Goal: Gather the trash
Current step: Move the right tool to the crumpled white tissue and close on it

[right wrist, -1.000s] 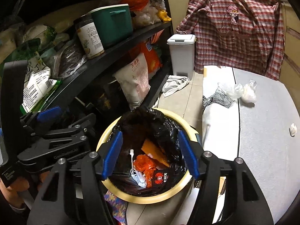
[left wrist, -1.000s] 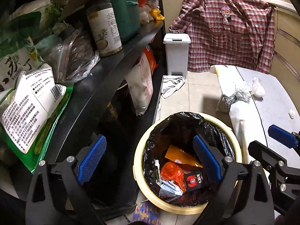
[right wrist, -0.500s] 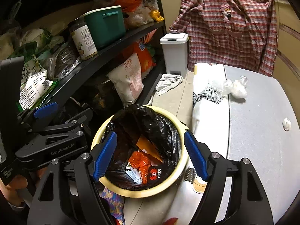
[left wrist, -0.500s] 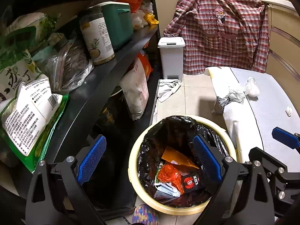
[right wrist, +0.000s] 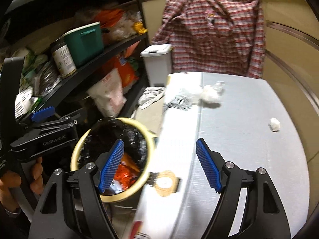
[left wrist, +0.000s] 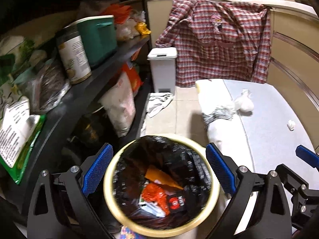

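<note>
bin rim — motion-blurred | trash inside — labels unreadable

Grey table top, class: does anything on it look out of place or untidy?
Yes. Loose litter lies on the table: a crumpled white wad at the far end and a small paper ball nearer the right edge, both outside the lined bin. A striped cloth hangs over the table's left edge.

Black-lined yellow bin holding wrappers; 2 white wads on grey table
</note>
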